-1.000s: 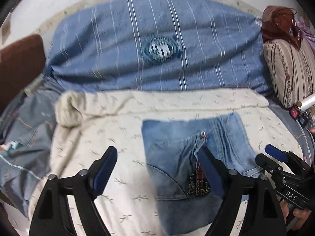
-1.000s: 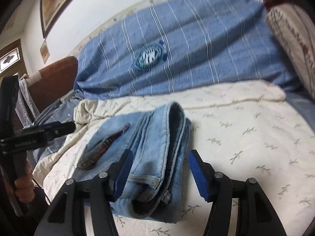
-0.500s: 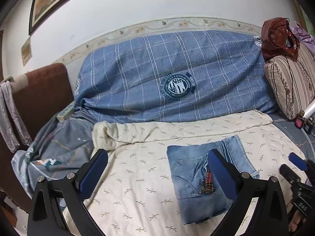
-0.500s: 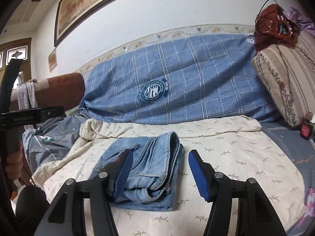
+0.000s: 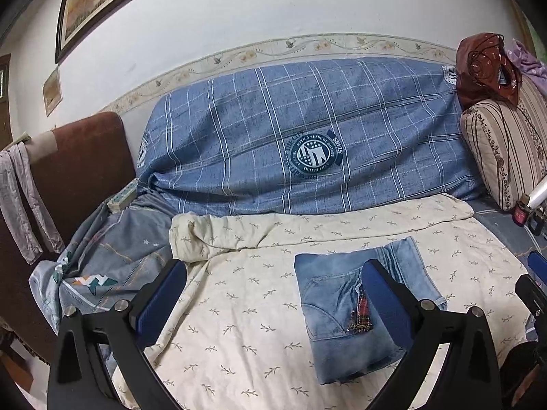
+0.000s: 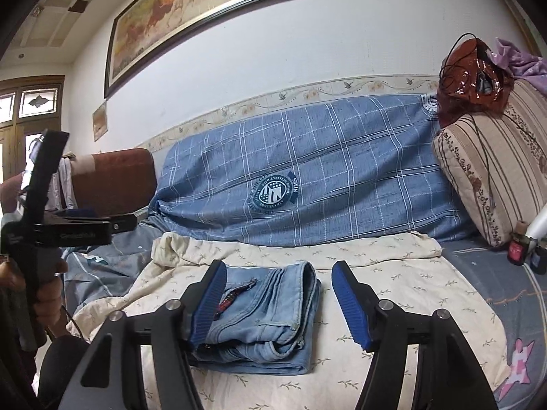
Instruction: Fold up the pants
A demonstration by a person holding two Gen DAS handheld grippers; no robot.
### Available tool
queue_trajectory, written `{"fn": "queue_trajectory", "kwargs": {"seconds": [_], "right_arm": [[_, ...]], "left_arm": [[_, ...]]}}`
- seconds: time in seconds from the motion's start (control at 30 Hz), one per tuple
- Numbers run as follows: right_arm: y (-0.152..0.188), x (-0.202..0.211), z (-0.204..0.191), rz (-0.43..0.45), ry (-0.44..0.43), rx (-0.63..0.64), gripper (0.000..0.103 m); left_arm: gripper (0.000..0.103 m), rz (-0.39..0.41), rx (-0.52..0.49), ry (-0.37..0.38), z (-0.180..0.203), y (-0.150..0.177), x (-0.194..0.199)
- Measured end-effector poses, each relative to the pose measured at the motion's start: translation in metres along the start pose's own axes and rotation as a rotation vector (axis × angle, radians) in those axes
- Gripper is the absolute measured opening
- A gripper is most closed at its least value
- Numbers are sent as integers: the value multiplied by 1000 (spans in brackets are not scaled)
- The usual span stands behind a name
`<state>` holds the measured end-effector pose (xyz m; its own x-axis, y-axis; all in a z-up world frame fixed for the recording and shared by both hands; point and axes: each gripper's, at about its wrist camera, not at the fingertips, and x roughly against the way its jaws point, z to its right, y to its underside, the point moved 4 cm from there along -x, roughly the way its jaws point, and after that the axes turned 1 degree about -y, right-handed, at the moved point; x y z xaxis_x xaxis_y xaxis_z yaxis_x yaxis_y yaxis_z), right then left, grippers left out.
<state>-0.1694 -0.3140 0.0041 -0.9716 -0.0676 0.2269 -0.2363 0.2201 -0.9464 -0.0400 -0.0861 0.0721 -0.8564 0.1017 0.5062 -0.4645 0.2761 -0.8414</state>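
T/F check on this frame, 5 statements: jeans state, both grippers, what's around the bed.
1. The jeans lie folded into a compact stack on the cream leaf-print sheet. True.
2. The left gripper is clamped on the jeans. False: its jaws stand wide open and hold nothing.
3. The right gripper holds a fold of denim. False: its jaws have just been opening and nothing is pressed between them.
4. A blue plaid cover with a round crest lies behind the sheet. True.
5. The striped pillow lies on top of the jeans. False: it stands apart, at the right.
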Motion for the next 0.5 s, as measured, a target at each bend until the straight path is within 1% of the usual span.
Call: {"fn": "queue_trajectory", "kwargs": {"seconds": [0.13,0.33,0.5], "right_arm": [[5,-5,-2,-19,7,24,68],[14,-14,-1,-48,7,24,68],[13,-13,-5,-42,5,35,68]], "left_arm": [[102,-16,1,-2,0,2,-6],[102,-23,-9,-10,0,5,-11],[102,-30,-6,-8,-2,8,-17]]}}
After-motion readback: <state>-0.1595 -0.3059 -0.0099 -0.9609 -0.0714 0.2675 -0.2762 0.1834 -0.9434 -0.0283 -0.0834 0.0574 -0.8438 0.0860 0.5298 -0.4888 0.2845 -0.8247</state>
